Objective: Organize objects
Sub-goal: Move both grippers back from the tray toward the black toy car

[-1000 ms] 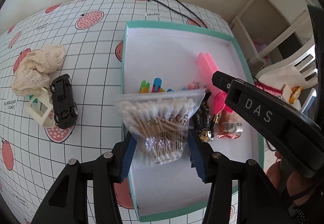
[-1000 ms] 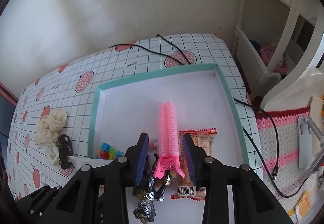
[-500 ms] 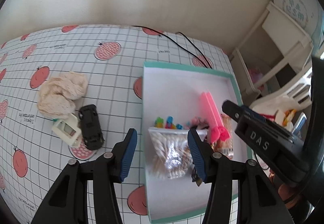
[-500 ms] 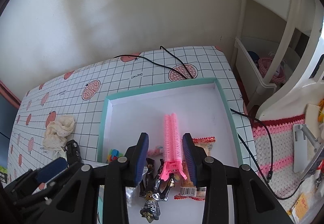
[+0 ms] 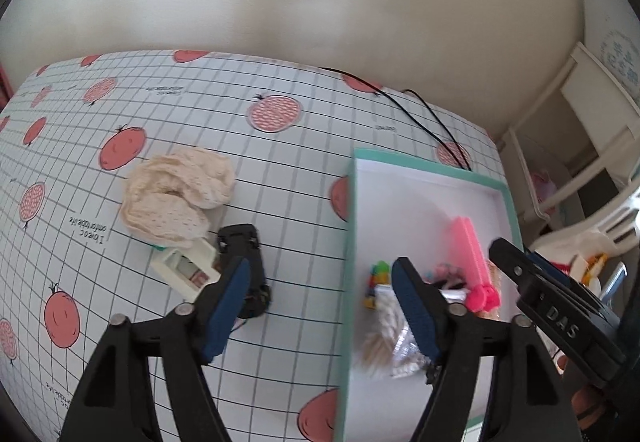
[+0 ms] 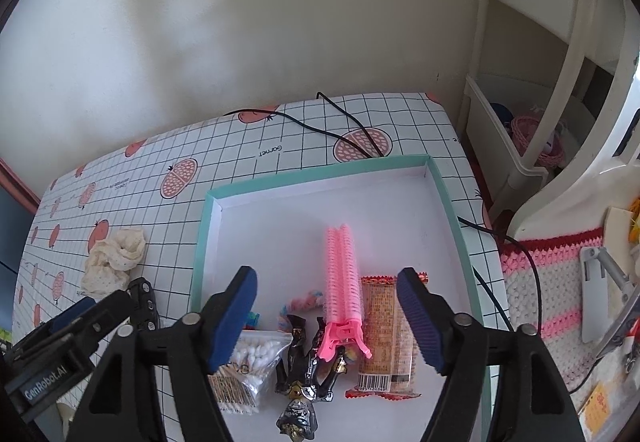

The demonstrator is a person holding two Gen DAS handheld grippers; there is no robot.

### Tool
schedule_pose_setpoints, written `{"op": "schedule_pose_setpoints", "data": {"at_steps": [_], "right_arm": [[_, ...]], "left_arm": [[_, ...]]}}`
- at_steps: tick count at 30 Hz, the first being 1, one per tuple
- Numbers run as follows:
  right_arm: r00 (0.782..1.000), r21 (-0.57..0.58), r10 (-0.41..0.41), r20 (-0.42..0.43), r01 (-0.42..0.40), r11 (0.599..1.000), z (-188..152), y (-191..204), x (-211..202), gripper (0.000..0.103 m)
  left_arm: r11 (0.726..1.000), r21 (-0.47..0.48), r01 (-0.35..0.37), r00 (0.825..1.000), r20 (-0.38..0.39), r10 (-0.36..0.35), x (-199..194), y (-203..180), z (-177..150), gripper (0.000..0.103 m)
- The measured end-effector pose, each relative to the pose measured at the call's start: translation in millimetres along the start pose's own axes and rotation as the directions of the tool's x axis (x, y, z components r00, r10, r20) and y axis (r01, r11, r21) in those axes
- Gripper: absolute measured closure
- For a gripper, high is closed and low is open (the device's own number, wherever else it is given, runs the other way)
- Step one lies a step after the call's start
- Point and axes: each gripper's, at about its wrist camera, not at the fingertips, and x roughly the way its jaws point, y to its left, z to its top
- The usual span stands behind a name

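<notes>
The swab bag [image 6: 250,370] now lies in the box [image 6: 456,218], let go by the left gripper [image 5: 320,306], whose fingers are opening, empty, shifted over the surface [image 5: 200,114] near the car [image 5: 244,274]. Right gripper [image 6: 328,318] is opening off the pink clip [image 6: 344,282], which lies there too. Outside: one car, one cloth [image 5: 176,194], one small case [image 5: 188,270] left to pack. Inside: one bag, one clip, one snack [image 6: 384,334], one figure [image 6: 308,370]
</notes>
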Motion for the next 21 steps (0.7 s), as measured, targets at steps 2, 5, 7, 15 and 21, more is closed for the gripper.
{"op": "schedule_pose_setpoints", "data": {"at_steps": [2, 5, 7, 15, 21], "right_arm": [[1.000, -0.006, 0.001, 0.003, -0.001, 1.000, -0.3, 1.1, 0.2, 0.018], [1.000, -0.012, -0.005, 0.008, 0.005, 1.000, -0.6, 2.7, 0.6, 0.008], [1.000, -0.010, -0.006, 0.013, 0.006, 1.000, -0.5, 2.8, 0.5, 0.003], [1.000, -0.003, -0.011, 0.018, 0.011, 1.000, 0.0, 3.3, 2.7, 0.000], [1.000, -0.002, -0.013, 0.015, 0.013, 1.000, 0.0, 4.6, 4.1, 0.000]], "left_arm": [[1.000, -0.022, -0.008, 1.000, 0.006, 0.008, 0.3, 6.0, 1.2, 0.024], [0.999, -0.044, -0.029, 0.999, 0.027, 0.030, 0.2, 13.9, 2.2, 0.013], [0.998, -0.054, -0.033, 0.999, 0.033, 0.035, -0.1, 17.7, 2.7, 0.010], [0.996, -0.083, -0.045, 0.997, 0.053, 0.049, -2.2, 28.5, 5.7, 0.000], [0.995, -0.089, -0.041, 0.997, 0.057, 0.046, -3.4, 33.3, 7.5, 0.000]]}}
